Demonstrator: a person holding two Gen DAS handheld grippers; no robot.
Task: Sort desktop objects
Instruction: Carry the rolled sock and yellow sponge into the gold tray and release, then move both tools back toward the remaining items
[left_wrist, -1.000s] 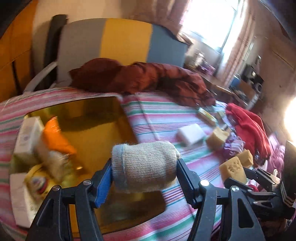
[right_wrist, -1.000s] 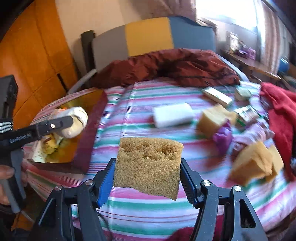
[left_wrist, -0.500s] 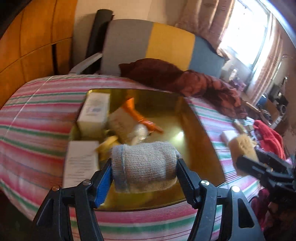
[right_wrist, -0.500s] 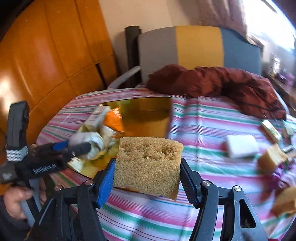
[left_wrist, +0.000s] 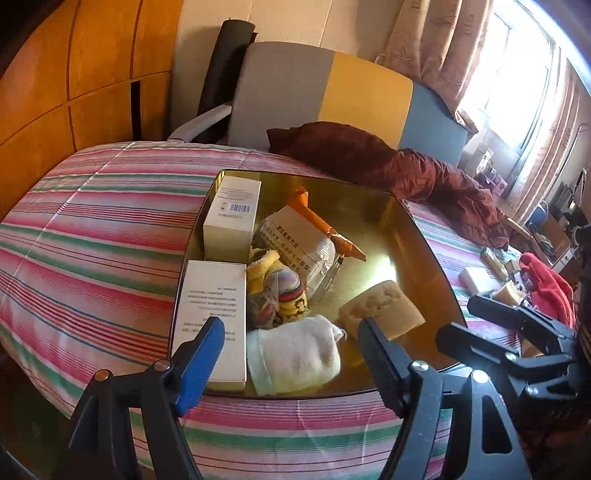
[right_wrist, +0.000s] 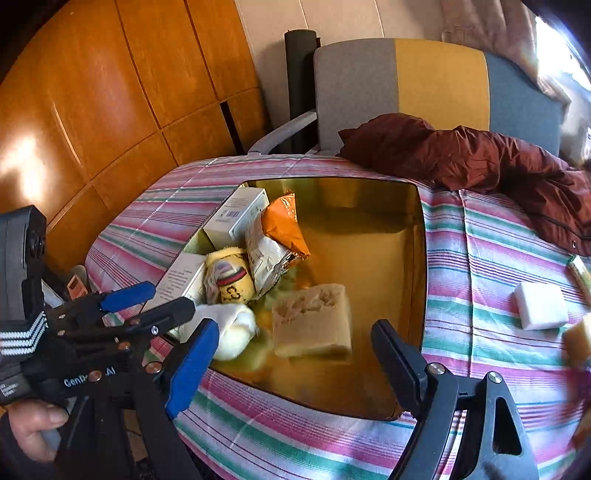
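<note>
Both tongs opening, empty; sponge (right_wrist: 314, 325), sock roll (left_wrist: 295, 354) in tray (right_wrist: 413, 258).

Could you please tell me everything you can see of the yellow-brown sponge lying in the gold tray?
The sponge is a thick, blocky, yellow-brown piece with a coarse, pitted patch on its upper face. It lies flat on the floor of the gold tray, near the tray's front edge, just right of a rolled white sock; whether the two touch is unclear. Neither gripper holds it: the right gripper hangs over it, jaws opening, pads clear of its sides.
</note>
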